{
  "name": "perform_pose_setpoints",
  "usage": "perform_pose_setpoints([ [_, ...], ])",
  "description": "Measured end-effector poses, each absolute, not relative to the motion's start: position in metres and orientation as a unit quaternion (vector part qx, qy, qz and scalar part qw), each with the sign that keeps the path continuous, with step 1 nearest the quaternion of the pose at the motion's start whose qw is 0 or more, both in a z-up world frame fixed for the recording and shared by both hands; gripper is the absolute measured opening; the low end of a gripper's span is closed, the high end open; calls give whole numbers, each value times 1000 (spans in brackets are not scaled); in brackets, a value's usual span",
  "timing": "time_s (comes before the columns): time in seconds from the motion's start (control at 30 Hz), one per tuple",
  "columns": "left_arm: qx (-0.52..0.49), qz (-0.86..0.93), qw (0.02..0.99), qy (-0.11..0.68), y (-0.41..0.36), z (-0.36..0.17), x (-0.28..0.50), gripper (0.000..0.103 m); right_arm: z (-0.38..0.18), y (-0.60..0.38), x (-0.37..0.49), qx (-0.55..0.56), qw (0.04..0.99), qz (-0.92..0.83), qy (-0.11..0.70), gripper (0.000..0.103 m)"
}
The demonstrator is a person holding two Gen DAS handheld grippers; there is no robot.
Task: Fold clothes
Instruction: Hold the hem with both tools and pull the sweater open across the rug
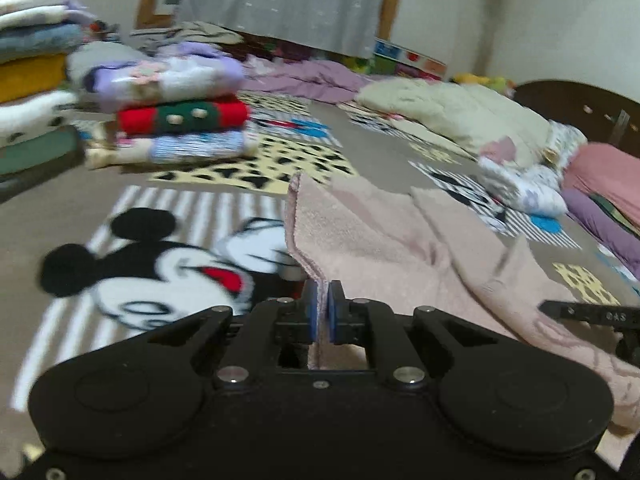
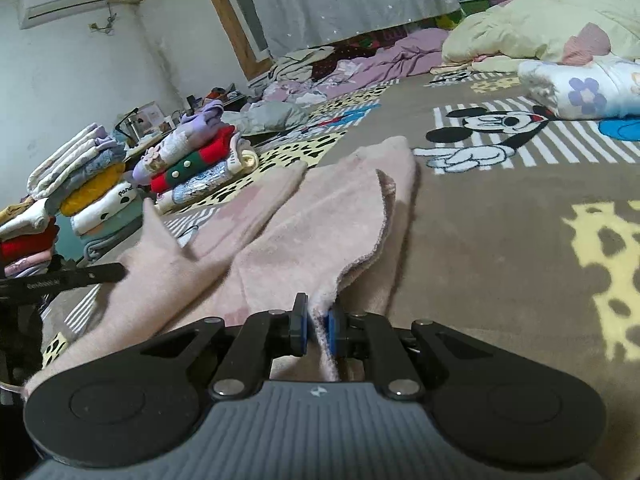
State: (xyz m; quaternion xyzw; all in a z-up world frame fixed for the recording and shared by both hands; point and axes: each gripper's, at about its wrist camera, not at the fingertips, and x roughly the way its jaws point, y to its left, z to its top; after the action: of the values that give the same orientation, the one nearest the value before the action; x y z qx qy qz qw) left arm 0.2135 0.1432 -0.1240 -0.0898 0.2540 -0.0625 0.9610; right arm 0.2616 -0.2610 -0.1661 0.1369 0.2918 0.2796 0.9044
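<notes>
A fuzzy pale pink garment lies spread on the patterned blanket, its edge lifted at both grippers. My left gripper is shut on the garment's near left edge, cloth pinched between the blue pads. In the right wrist view the same pink garment stretches away, and my right gripper is shut on its near edge, which rises in a fold. A black part of the right gripper shows at the right of the left wrist view. A black part of the left gripper shows at the left of the right wrist view.
A brown cartoon-mouse blanket covers the surface. Stacks of folded clothes stand at the left. A cream quilt, a floral bundle and purple bedding lie further back. A curtain hangs behind.
</notes>
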Motion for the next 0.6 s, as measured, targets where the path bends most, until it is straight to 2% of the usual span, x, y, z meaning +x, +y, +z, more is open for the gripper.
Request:
perform_pose_setpoints([
  [0.6,-128,59,955,263,227,-133,157,4,-176,-262,266,159,903,273,291,11],
])
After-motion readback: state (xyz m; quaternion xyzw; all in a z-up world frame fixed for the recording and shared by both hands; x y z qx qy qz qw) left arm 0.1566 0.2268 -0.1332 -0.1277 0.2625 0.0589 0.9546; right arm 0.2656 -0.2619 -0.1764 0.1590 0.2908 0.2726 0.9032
